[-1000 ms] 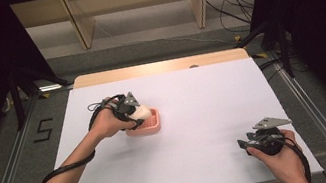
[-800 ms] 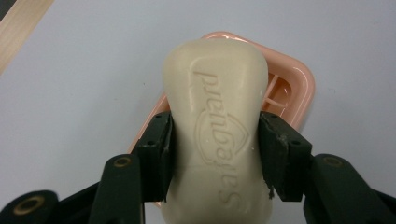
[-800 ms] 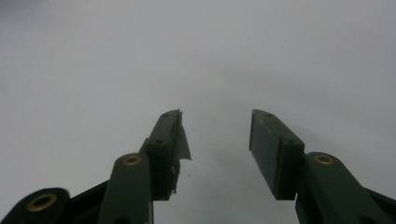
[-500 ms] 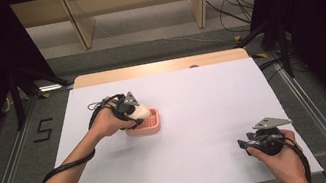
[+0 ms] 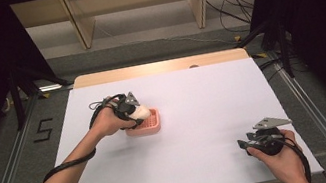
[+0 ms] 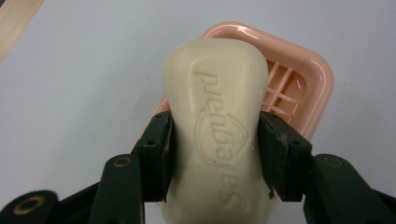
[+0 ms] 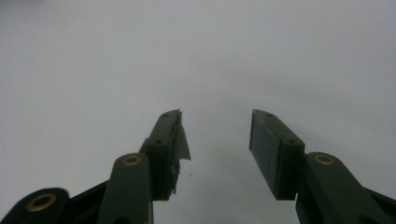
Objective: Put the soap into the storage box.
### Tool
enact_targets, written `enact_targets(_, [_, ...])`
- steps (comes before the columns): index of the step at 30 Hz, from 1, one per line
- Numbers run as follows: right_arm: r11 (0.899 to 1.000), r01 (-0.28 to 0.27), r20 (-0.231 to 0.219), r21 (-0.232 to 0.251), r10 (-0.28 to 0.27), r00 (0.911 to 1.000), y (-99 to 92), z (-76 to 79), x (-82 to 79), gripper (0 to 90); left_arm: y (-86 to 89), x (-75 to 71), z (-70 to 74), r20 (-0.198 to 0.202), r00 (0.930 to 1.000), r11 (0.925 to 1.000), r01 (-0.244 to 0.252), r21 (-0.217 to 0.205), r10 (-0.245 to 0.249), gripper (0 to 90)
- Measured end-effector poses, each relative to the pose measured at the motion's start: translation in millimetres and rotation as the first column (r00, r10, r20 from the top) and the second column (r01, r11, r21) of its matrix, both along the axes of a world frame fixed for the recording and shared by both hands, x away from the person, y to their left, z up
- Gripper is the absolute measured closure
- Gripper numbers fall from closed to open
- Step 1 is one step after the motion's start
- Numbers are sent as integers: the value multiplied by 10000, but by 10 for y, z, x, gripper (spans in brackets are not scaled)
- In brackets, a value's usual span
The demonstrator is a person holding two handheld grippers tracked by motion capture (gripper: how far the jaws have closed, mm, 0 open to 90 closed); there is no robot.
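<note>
Near right corner of surface (image 5: 191, 91): right tongs (image 5: 242, 144) parked low, jaws wide apart, nothing between them (image 7: 215, 126). No shift from a second ago.

Mid-left: left tongs (image 5: 140, 111) clamped across the waist of the soap (image 6: 215, 84), both pads pressed on its sides, embossed face up. Soap (image 5: 142, 110) poised over the near-left part of the pink dish (image 5: 154, 123); contact with the slatted floor of the dish (image 6: 303, 79) impossible to tell. No change in grip or position against the earlier views. Probably a pause at the dish, between set-down and release or just ahead of a lift; treat the soap as not yet seated.

Clearances: dish well apart from all edges. Open room on every side of it, widest to the right and towards the far edge. Beyond the far edge, wooden strip, then floor and shelf legs.
</note>
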State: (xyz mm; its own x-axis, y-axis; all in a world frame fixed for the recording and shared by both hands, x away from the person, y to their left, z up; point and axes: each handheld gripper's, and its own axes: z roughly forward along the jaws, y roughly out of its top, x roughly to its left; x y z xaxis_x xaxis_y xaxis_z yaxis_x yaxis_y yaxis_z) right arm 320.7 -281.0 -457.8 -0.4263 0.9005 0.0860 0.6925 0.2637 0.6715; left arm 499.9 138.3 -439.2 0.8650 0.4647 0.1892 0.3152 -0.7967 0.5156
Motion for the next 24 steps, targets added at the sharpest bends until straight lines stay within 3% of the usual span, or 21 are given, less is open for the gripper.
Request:
enact_targets(1, [9999, -112, 164, -70, 113, 9998, -9, -5, 9, 541, -1, 1, -4, -14, 10000, 10000, -8, 8, 8, 485])
enact_targets(3, [10000, 11, -2, 19, -11, 10000, 0, 2, -2, 541, -3, 3, -11, -61, 10000, 10000, 46, 78, -46, 485])
enact_targets(9, [9999, -121, 168, -24, 121, 9998, -9, 0, 6, 540, -25, 7, -21, -82, 10000, 9999, 16, 145, -15, 485])
enact_targets(13, [10000, 14, 0, 48, -14, 10000, -3, 5, -4, 540, -25, 18, -17, -190, 9998, 9998, -16, 177, 19, 484])
enact_targets(15, [9997, -239, 333, -96, 242, 9992, -27, -8, 22, 540, -23, 22, -17, -221, 9997, 9997, -113, 201, 117, 483])
enact_targets(19, [9999, -127, 217, -62, 128, 9997, -15, -3, 9, 540, -8, 25, -16, -300, 9995, 9997, -115, 214, 121, 479])
enact_targets(22, [10000, -79, 192, -3, 79, 9998, -15, 5, 7, 540, -10, 18, 53, -191, 9990, 9984, -406, -391, 399, 484])
enact_targets(23, [9990, -400, 548, -205, 410, 9977, -38, -12, 29, 540, -10, 14, 91, -98, 9993, 9987, -372, -354, 368, 482])
enact_targets(24, [9996, -280, 415, -79, 284, 9987, -26, -4, 21, 539, -11, 6, 137, -85, 9992, 9987, -397, -330, 394, 482])
